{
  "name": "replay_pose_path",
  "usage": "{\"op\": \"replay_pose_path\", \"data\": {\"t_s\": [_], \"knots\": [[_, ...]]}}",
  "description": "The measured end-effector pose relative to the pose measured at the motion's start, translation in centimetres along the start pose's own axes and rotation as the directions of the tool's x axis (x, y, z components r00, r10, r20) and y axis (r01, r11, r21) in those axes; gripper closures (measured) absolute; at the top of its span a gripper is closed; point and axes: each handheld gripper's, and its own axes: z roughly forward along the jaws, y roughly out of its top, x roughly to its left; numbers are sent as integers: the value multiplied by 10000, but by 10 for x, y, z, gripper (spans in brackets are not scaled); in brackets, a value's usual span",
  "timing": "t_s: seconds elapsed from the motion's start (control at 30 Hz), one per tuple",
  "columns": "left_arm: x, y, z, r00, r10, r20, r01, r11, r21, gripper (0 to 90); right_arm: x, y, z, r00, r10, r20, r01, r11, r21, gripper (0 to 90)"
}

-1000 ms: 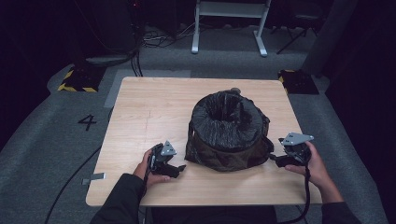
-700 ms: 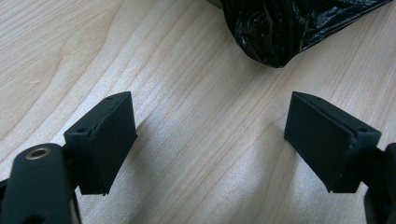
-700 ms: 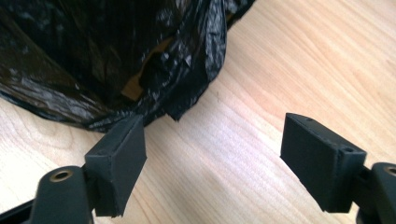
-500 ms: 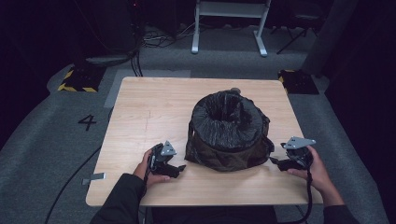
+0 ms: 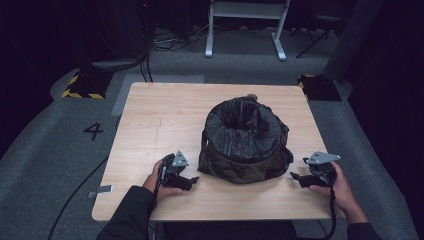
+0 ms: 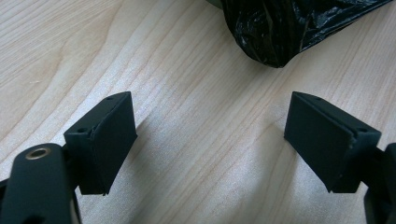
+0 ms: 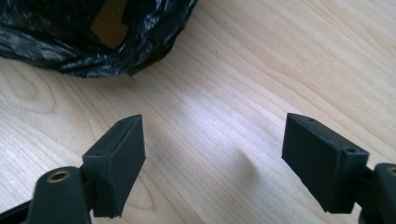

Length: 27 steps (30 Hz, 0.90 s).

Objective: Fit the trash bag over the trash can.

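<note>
Black plastic liner (image 5: 243, 131) covers the bin (image 5: 240, 167) at the tabletop's (image 5: 165, 115) centre, apparently fitted; only withdrawal seems left. Left gripper (image 5: 192, 180) and right gripper (image 5: 295, 176) flank it at lower frame, both wide open, empty. The gripper views show the liner's crinkled lower edge (image 6: 275, 32) up close.

Looks like a lab or recording studio, not a home: grey carpet floor (image 5: 60, 165) w/ a number "4" (image 5: 93, 131) marked on it, yellow-black hazard tape (image 5: 80, 86), cables (image 5: 165, 42), white stand legs (image 5: 245, 30), one plain wood desk (image 5: 165, 115) in dark surroundings.
</note>
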Motion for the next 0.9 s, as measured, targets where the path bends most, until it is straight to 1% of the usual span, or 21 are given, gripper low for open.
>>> {"op": "replay_pose_path", "data": {"t_s": [0.13,0.27,0.4,0.47,0.53,0.57,0.63,0.9], "knots": [[0,0,0,10000,-3,2,3,10000,-1,167,0,-5,1,10000,16,-27,-16,10000,13,216],[0,0,0,10000,0,0,0,10000,0,167,0,-9,2,9994,282,-218,-285,9995,-133,215],[0,0,0,10000,-2,3,2,10000,-1,168,-2,-15,1,9971,688,-311,-699,9970,-328,201],[0,0,0,10000,13,21,-13,10000,2,168,-4,-19,1,9947,945,-397,-961,9945,-416,194],[0,0,0,10000,24,27,-24,10000,3,167,-6,-23,1,9913,1219,-495,-1247,9905,-574,184],[0,0,0,10000,31,29,-31,10000,2,167,-6,-26,1,9880,1446,-544,-1482,9864,-706,178],[1,0,0,10000,42,34,-42,10000,-3,167,-7,-28,1,9846,1651,-574,-1691,9829,-735,167],[0,0,0,10000,36,36,-36,10000,-4,167,-8,-30,0,9852,1604,-607,-1647,9835,-743,163]]}}
